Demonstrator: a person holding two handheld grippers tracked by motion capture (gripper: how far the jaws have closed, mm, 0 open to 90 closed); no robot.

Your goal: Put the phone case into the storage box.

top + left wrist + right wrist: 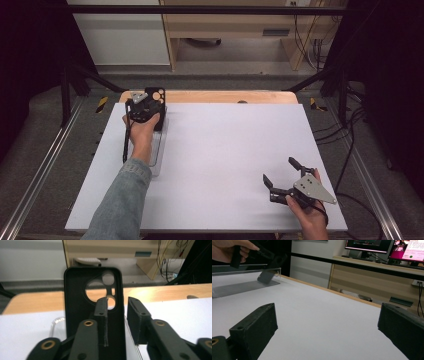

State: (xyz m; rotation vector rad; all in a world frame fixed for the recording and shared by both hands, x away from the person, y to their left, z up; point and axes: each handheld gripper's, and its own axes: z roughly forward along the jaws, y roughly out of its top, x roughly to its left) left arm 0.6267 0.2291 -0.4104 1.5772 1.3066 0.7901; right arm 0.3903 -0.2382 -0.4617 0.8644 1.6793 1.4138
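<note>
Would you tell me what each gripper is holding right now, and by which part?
The left gripper straddles the black phone case's right edge, pads apparently not pressing. The right gripper holds nothing.

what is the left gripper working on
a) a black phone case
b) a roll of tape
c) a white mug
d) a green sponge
a: in the left gripper view a black phone case with round camera cutouts stands upright at the jaws of the left gripper.
</note>
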